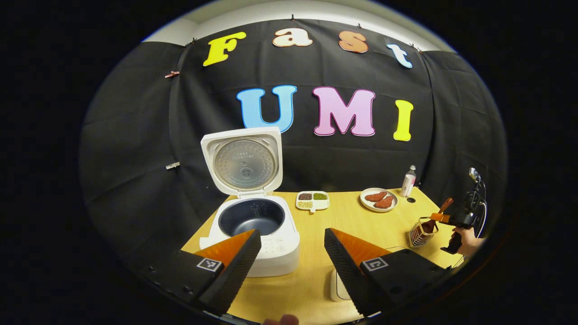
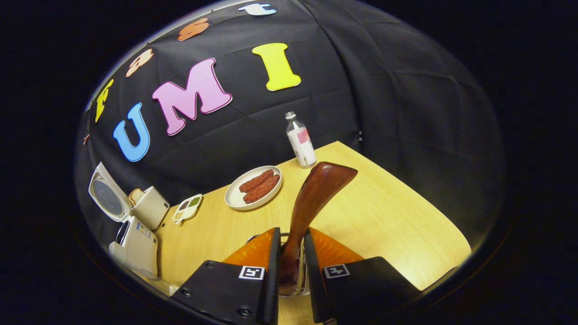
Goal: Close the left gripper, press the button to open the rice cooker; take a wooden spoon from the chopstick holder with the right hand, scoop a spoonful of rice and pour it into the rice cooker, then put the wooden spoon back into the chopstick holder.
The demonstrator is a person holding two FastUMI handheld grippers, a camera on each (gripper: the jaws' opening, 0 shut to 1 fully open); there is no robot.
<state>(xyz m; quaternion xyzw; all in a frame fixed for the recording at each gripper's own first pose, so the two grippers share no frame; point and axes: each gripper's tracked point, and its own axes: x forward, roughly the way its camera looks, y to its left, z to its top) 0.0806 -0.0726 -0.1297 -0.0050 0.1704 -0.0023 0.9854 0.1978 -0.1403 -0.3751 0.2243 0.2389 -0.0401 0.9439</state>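
Observation:
The white rice cooker stands with its lid raised and its dark inner pot showing. My left gripper hovers open just in front of it, holding nothing. At the table's right edge a hand holds my right gripper over the wire chopstick holder. In the right gripper view, my right gripper is shut on the brown wooden spoon. The spoon's wide end points up and its lower end reaches down into the holder. The open cooker sits far left.
A divided dish of grains lies behind the cooker. A plate with meat pieces and a small bottle stand at the back right. A white box-like appliance is near the cooker. A white object lies partly hidden under my left gripper's right finger.

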